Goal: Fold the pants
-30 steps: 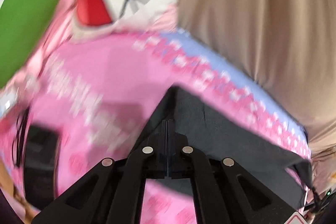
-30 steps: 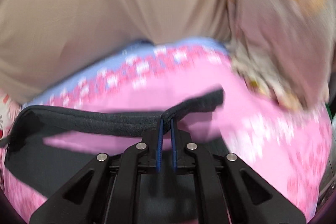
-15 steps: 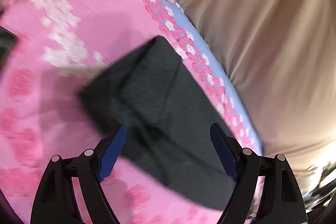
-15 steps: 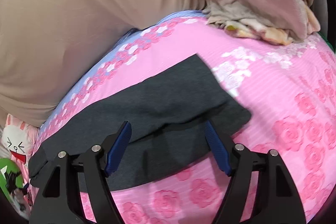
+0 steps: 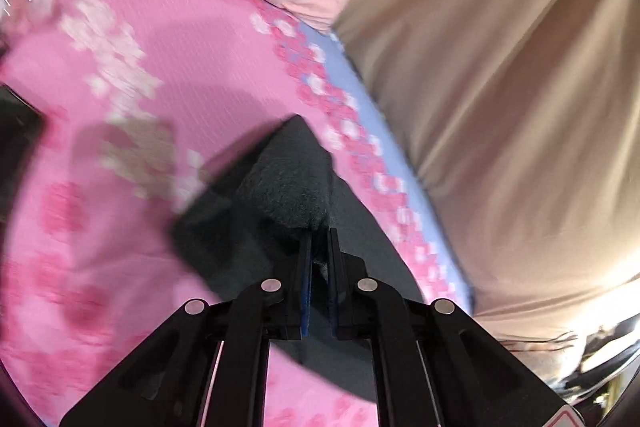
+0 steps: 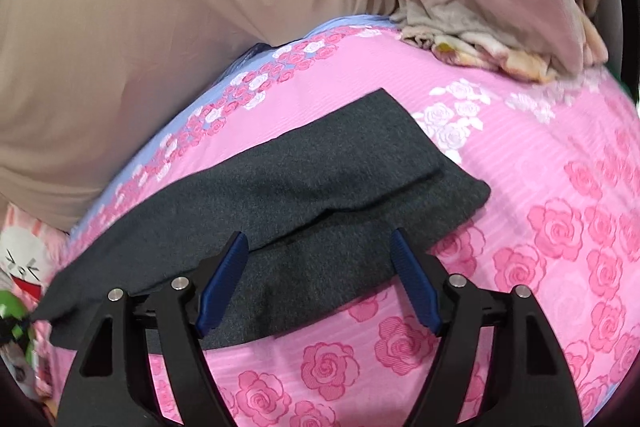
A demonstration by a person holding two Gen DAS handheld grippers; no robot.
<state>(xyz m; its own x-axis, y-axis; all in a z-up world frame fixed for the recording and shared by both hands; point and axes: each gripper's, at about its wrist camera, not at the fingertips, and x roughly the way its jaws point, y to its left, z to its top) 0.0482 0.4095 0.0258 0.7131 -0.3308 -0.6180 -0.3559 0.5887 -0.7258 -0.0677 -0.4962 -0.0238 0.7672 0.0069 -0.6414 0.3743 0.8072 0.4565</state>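
dark grey pants (image 6: 280,195) – flat on pink rose bedsheet (image 6: 540,227), folded once, long axis left to right along the bed edge. left gripper (image 5: 319,247) – clamped on a raised fold at the pants' left end. right gripper (image 6: 320,279) – spread wide, empty, over the near edge toward the right end.
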